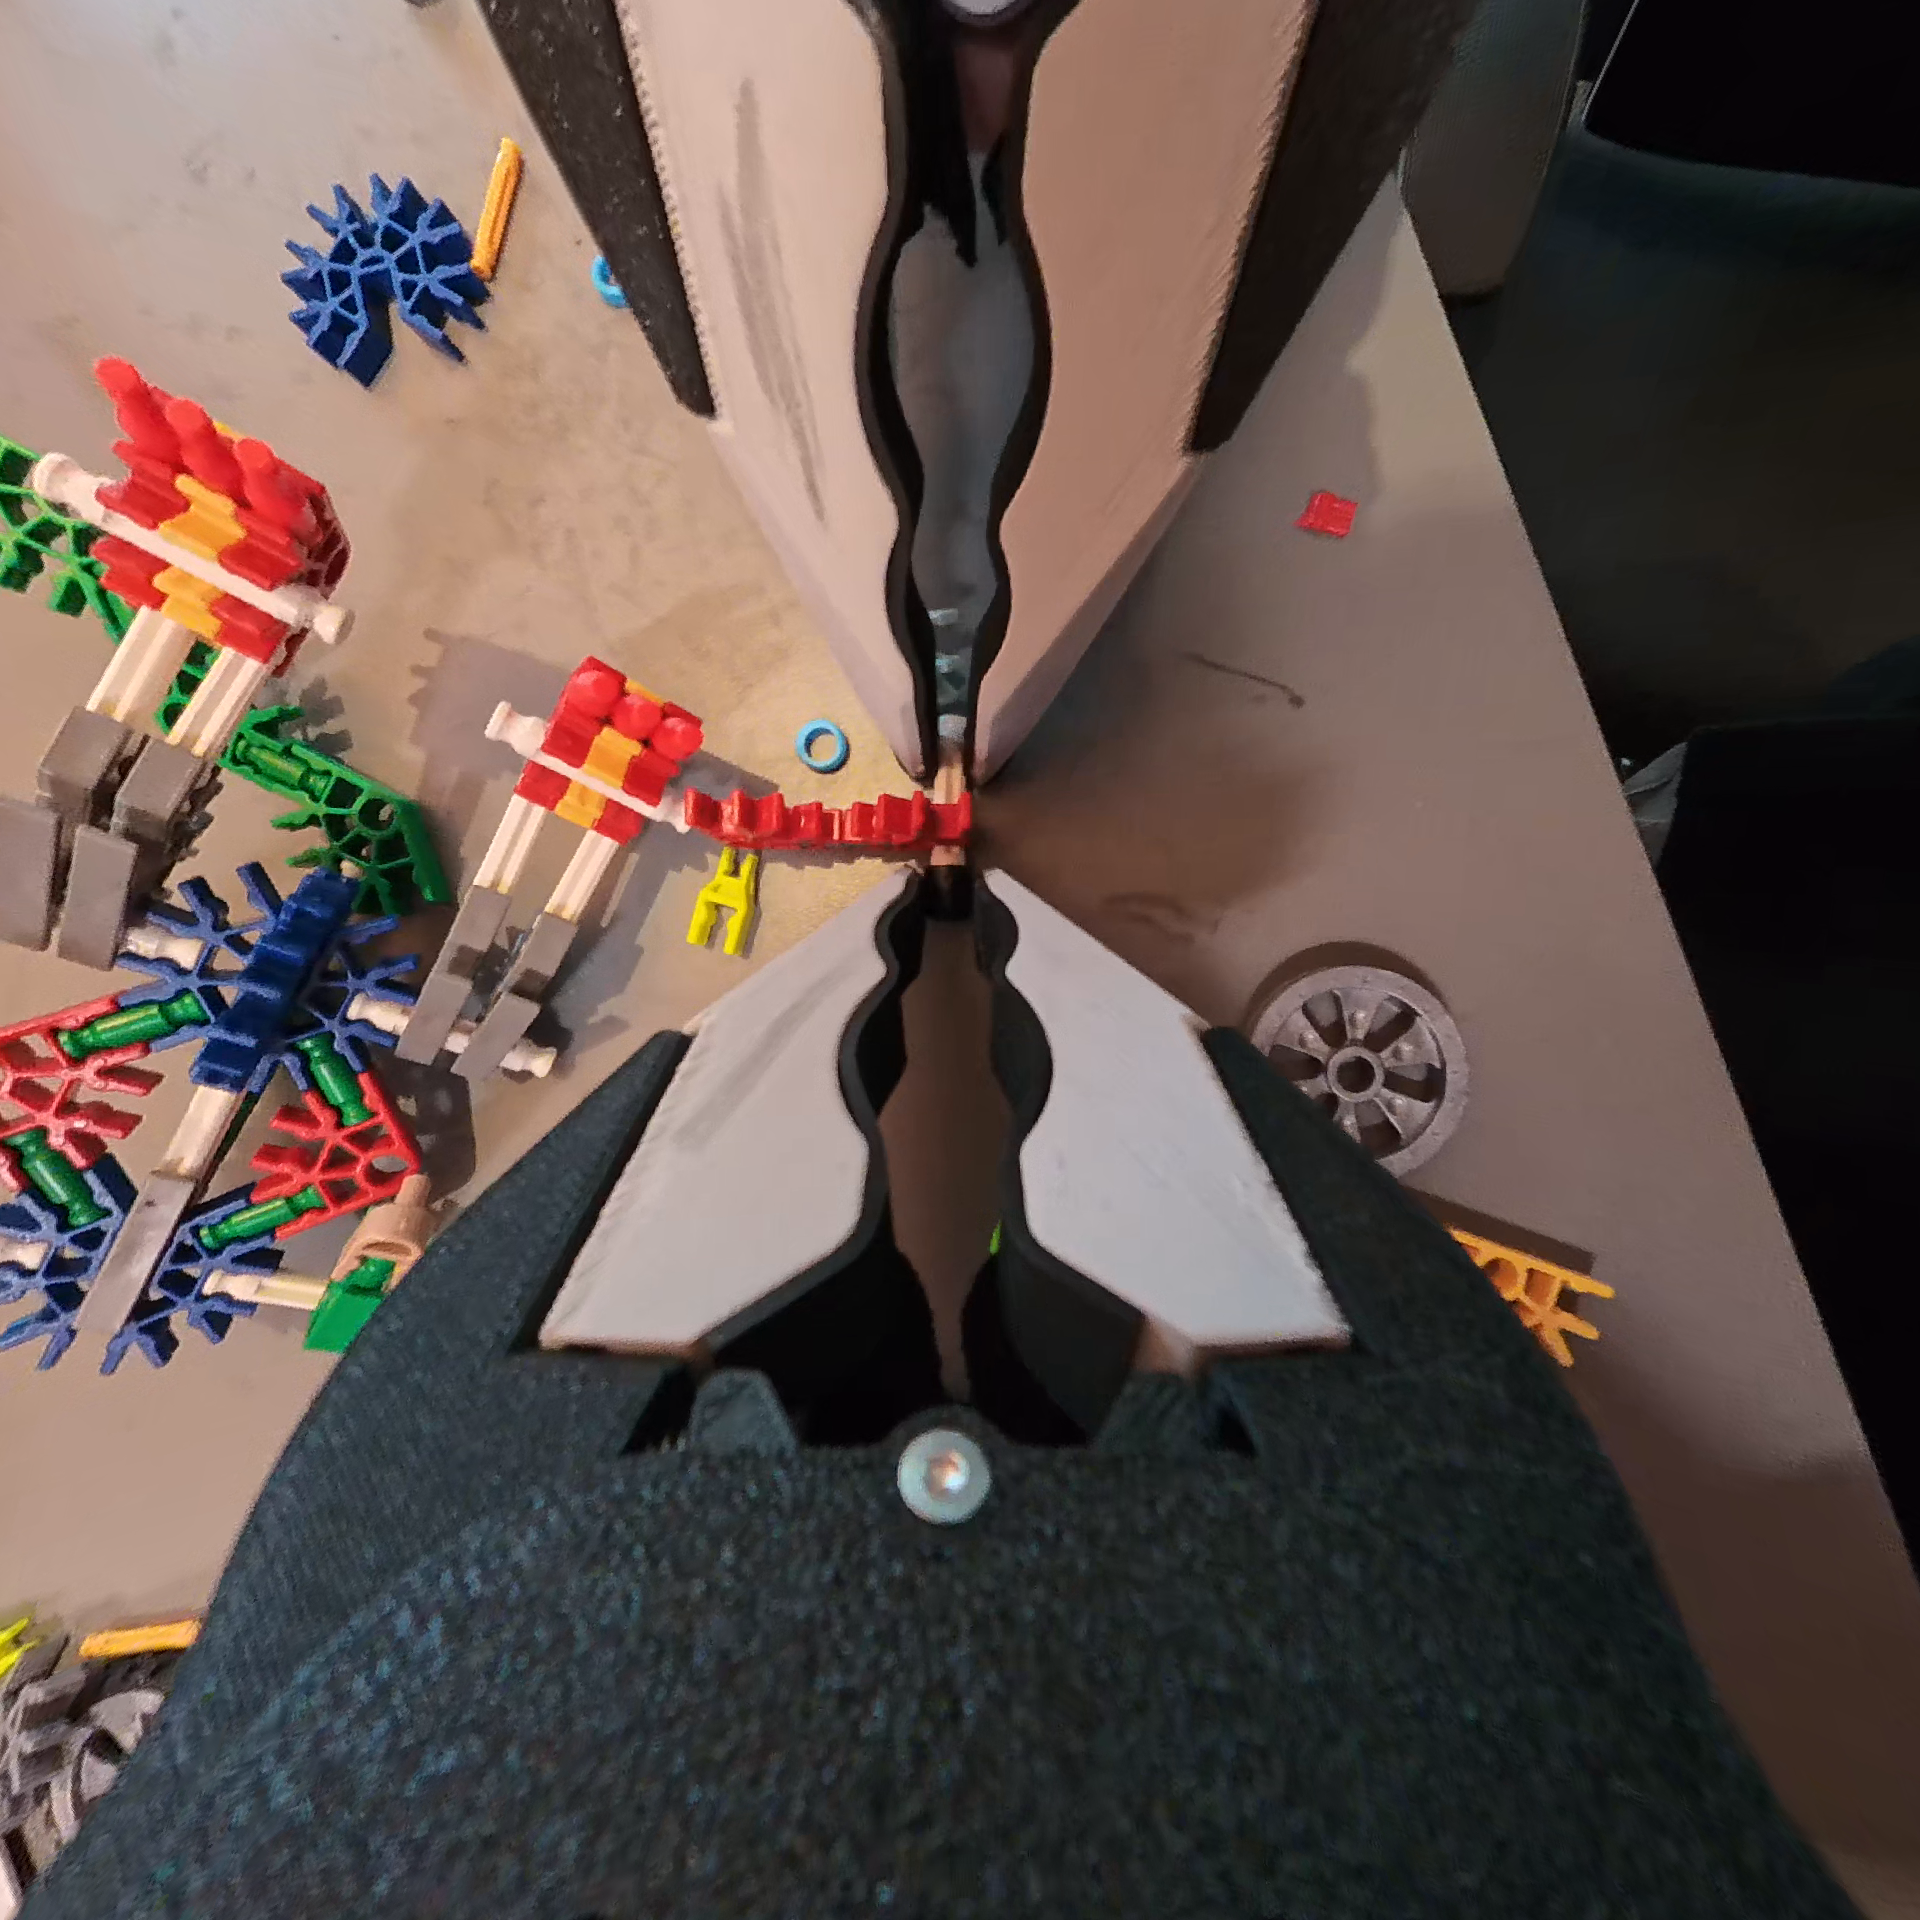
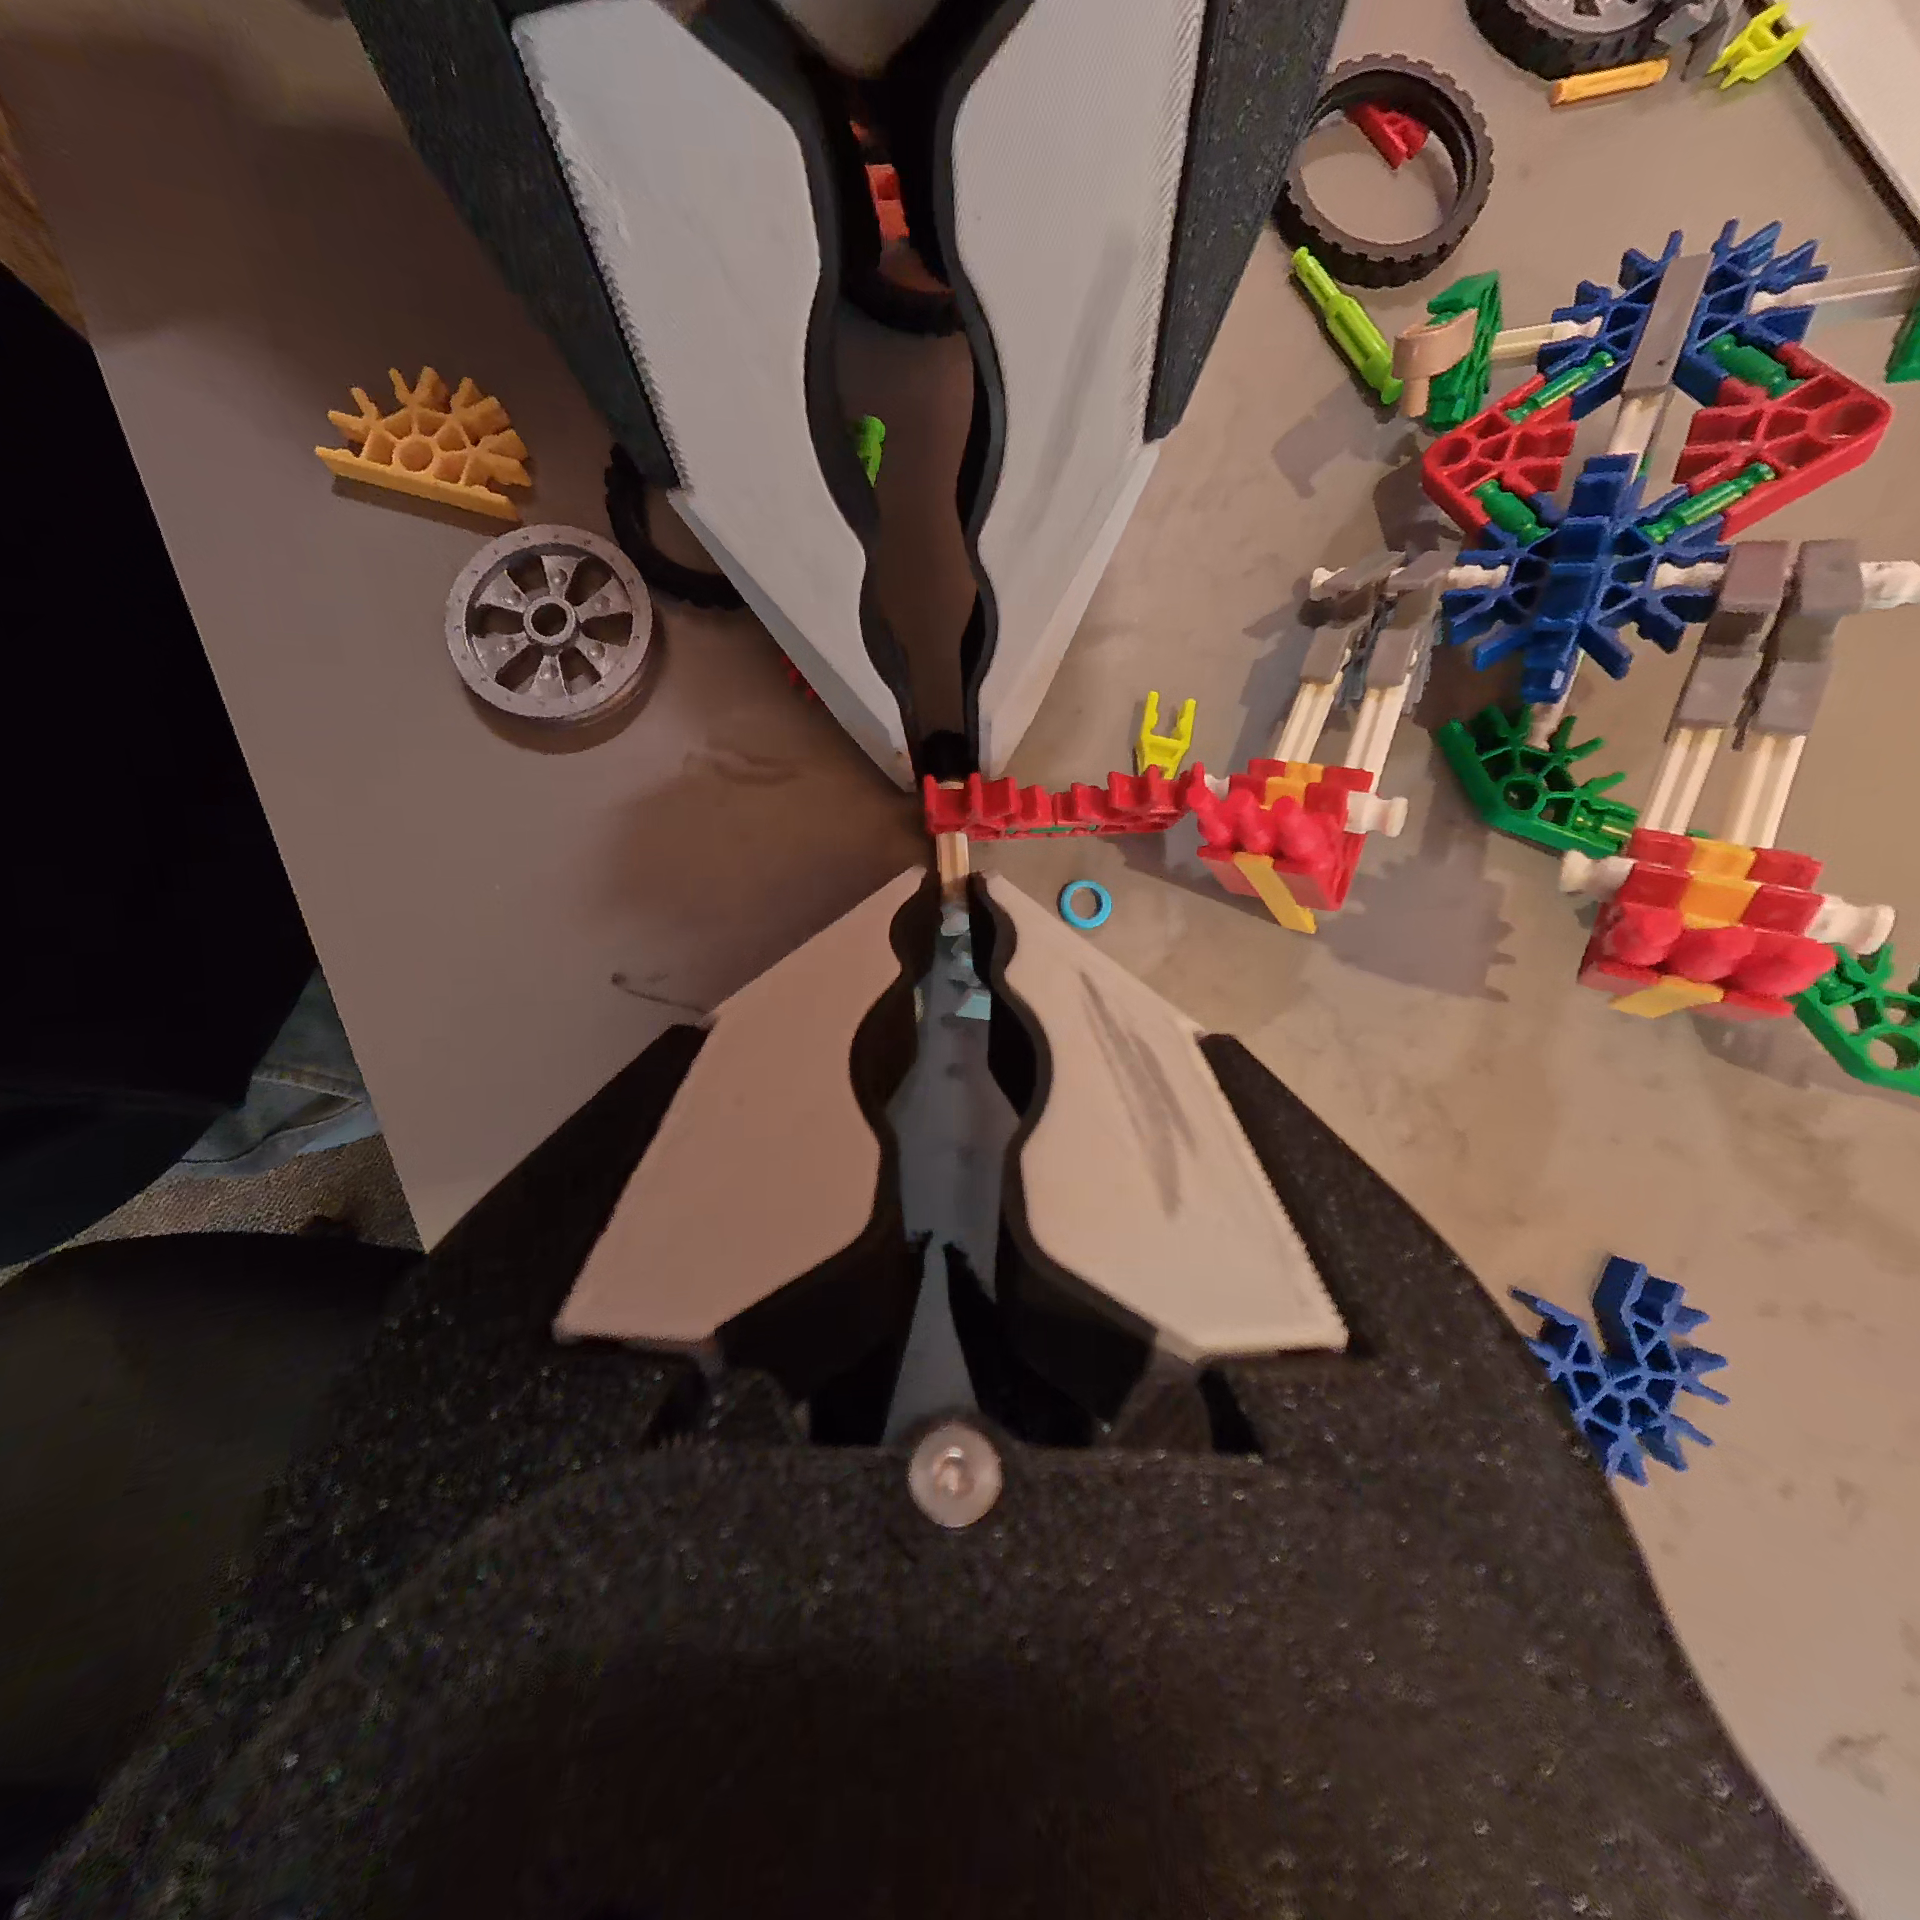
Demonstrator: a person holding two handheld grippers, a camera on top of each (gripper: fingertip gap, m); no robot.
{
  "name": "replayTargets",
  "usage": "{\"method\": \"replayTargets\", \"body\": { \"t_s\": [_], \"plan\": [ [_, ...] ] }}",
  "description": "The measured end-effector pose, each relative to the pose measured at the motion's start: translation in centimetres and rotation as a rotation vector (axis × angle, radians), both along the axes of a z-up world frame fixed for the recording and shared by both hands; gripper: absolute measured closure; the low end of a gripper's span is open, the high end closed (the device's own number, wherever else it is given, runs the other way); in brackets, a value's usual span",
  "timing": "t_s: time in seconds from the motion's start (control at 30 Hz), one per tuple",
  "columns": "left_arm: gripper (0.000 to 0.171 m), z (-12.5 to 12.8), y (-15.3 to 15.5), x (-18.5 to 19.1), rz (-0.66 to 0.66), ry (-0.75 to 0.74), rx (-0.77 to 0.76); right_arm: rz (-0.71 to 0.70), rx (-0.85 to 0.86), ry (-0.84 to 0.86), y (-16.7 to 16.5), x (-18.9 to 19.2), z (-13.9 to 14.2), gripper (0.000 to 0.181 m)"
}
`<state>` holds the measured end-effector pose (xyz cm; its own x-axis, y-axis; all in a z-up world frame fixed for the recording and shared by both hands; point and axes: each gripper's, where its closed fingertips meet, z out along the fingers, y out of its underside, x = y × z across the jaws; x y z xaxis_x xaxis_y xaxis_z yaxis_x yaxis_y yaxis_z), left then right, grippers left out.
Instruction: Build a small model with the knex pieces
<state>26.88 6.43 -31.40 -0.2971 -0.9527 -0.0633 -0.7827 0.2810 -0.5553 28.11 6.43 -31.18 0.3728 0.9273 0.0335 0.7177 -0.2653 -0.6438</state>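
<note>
Right wrist view alone shows a black rubber tyre [image 2: 1387, 171]; both tongs [image 1: 945, 883] [image 2: 951, 883] clamp one cream plastic rod [image 2: 953, 858] carrying red plastic connectors [image 2: 1049, 808].

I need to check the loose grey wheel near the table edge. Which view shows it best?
The right wrist view: the grey wheel lies whole and unobstructed, spokes and hub clear. In the left wrist view the grey wheel is partly cut off by that hand-held gripper's body.

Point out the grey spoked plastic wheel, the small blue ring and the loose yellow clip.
Grey spoked plastic wheel [image 1: 1359, 1070], left wrist view, hub.
Small blue ring [image 2: 1084, 901], right wrist view, band.
Loose yellow clip [image 1: 727, 896], left wrist view, middle.
</note>
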Motion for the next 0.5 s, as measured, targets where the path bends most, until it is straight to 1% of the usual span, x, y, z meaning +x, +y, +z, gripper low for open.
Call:
{"method": "replayTargets", "body": {
  "t_s": [0.33, 0.5],
  "plan": [
    [0.166, 0.02, -0.04, 0.16, 0.013, -0.021, -0.026, 0.016, -0.045, 0.001, 0.14, -0.28, -0.05, 0.178],
    [0.164, 0.18, 0.04, -0.03, 0.031, -0.019, -0.034, -0.030, -0.050, 0.026, 0.12, -0.17, -0.09, 0.176]
  ]
}}
